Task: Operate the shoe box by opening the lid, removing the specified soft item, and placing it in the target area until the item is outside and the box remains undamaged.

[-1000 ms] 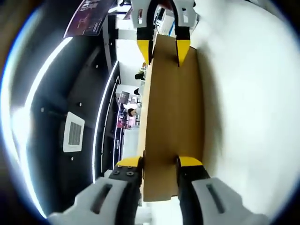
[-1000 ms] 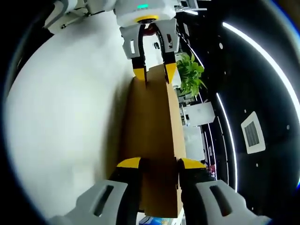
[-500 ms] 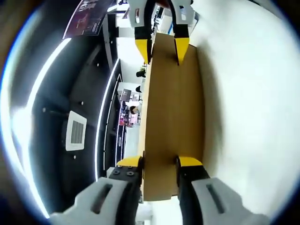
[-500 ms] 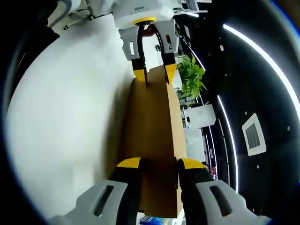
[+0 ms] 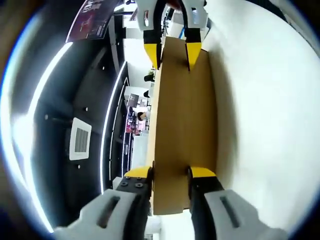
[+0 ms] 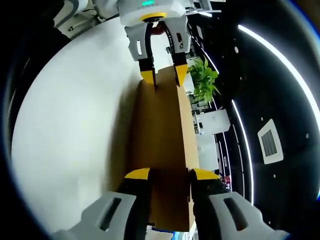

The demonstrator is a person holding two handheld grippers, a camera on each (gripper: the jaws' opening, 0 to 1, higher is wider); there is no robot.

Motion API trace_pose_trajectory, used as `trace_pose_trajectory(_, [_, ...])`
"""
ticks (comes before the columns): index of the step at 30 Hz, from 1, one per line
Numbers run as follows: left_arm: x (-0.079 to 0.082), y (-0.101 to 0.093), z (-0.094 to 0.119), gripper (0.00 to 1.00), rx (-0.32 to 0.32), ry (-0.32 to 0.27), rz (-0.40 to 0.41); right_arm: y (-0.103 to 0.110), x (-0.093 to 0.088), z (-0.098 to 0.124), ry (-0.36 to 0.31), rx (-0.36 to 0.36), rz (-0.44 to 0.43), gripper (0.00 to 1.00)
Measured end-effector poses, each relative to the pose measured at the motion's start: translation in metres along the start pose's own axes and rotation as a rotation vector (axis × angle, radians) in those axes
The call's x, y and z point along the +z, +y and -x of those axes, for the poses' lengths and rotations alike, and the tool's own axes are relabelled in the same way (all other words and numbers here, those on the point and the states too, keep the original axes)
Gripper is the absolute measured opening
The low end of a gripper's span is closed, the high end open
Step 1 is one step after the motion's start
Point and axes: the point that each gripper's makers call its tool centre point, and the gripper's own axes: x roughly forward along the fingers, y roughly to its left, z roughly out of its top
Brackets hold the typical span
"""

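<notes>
Little has shifted since the earlier frames: in the right gripper view the far claw has crept slightly toward 12 o'clock, and the grip on the cardboard is unchanged at both ends. In the left gripper view, the left claw [image 5: 170, 173] is seen at 6 o'clock, its two yellow-tipped jaws pinching the near end of a flat brown cardboard lid [image 5: 184, 115] that runs up the middle of the view toward 12 o'clock. At the far end of that panel the right claw [image 5: 173, 49] is seen, its jaws closed on the opposite edge. A white table [image 5: 265, 110] is spread at 3 o'clock, beside the lid, while a dark ceiling with bright light strips [image 5: 107, 125] and a square vent [image 5: 80, 141] is seen at 9 o'clock. In the right gripper view the arrangement is mirrored: the right claw [image 6: 169, 174] at 6 o'clock is pinching the near end of the lid [image 6: 160, 135], and the left claw [image 6: 164, 75] is clamped on the far end near 12 o'clock. The table [image 6: 70, 125] lies at 9 o'clock, and a green plant [image 6: 202, 80] is seen just beside the lid's edge at about 1 o'clock. The soft item cannot be made out.
</notes>
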Motion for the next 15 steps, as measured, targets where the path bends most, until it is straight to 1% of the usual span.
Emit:
trace_pose_trajectory(2, [0.003, -0.001, 0.001, 0.28, 0.002, -0.002, 0.001, 0.001, 0.0, 0.004, 0.001, 0.0, 0.002, 0.3])
trace_pose_trajectory(6, [0.011, -0.003, 0.005, 0.28, 0.004, -0.016, 0.003, 0.003, -0.008, 0.009, 0.014, -0.004, 0.0, 0.3])
trace_pose_trajectory(15, [0.021, -0.005, 0.012, 0.28, 0.002, -0.031, 0.018, 0.004, -0.014, 0.015, 0.022, -0.008, 0.002, 0.3])
